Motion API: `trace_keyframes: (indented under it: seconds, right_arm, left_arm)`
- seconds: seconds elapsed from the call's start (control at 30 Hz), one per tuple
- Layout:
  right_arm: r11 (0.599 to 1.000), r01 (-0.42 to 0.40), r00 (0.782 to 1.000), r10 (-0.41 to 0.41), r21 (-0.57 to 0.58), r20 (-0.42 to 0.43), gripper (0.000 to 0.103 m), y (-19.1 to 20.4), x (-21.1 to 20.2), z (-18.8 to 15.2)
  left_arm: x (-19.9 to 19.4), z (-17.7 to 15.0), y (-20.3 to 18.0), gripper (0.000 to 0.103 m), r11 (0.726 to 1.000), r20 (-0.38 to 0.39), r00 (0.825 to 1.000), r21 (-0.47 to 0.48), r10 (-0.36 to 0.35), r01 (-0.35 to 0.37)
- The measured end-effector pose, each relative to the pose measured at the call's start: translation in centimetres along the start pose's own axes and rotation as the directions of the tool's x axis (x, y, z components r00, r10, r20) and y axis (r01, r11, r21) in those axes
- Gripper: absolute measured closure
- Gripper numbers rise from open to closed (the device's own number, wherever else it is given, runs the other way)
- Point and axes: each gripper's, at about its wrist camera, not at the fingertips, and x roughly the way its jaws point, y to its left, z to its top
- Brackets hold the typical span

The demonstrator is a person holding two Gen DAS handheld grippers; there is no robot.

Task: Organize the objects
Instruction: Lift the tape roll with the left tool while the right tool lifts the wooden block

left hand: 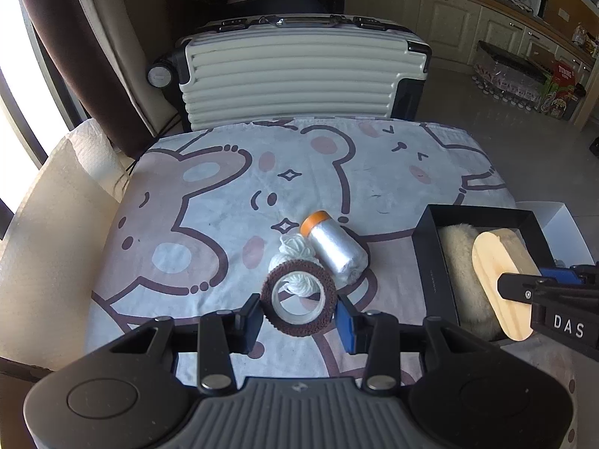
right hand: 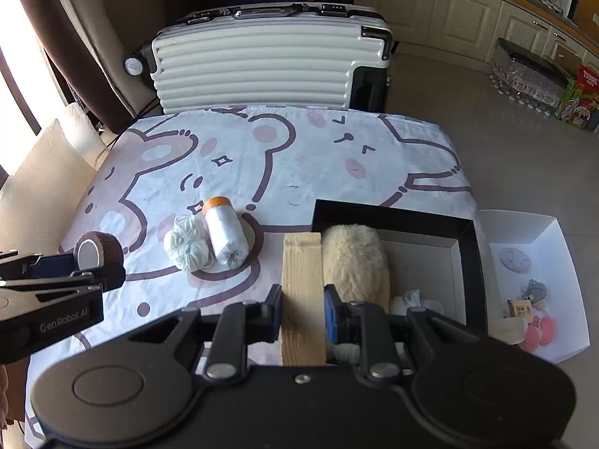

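While the left gripper point(left hand: 298, 312) clamps a brown roll of tape point(left hand: 298, 296) between its 2 fingers, the roll stands on edge above the bear-print cloth point(left hand: 209, 194), its clear core facing the camera. Just beyond the tape, toward 12 o'clock, lies a white ball of string point(left hand: 295, 247), and touching it at 1 o'clock is a roll of clear plastic film with an orange cap point(left hand: 333, 247), lying on its side. The right gripper point(right hand: 302, 308) is closed on the wooden back of a brush point(right hand: 302, 292), whose cream fleece point(right hand: 353, 258) hangs to the right over the black box point(right hand: 393, 213). That box sits at 3 o'clock from the string and film, at the right edge of the cloth. Beside the box, farther toward 3 o'clock, a white tray point(right hand: 554, 239) holds small trinkets. At 12 o'clock, past the far edge of the cloth, a ribbed white suitcase point(left hand: 292, 78) lies on its side.
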Motion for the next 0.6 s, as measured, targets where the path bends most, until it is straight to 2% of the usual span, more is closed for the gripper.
trace_keyframes:
  seconds: [0.6]
  right_arm:
    - [0.999, 0.026, 0.999, -0.027, 0.045, 0.022, 0.080, -3.0, -1.1, -0.4]
  left_arm:
    - [0.1, 0.5, -3.0, 0.060, 0.999, 0.011, 0.999, 0.021, -0.037, 0.037]
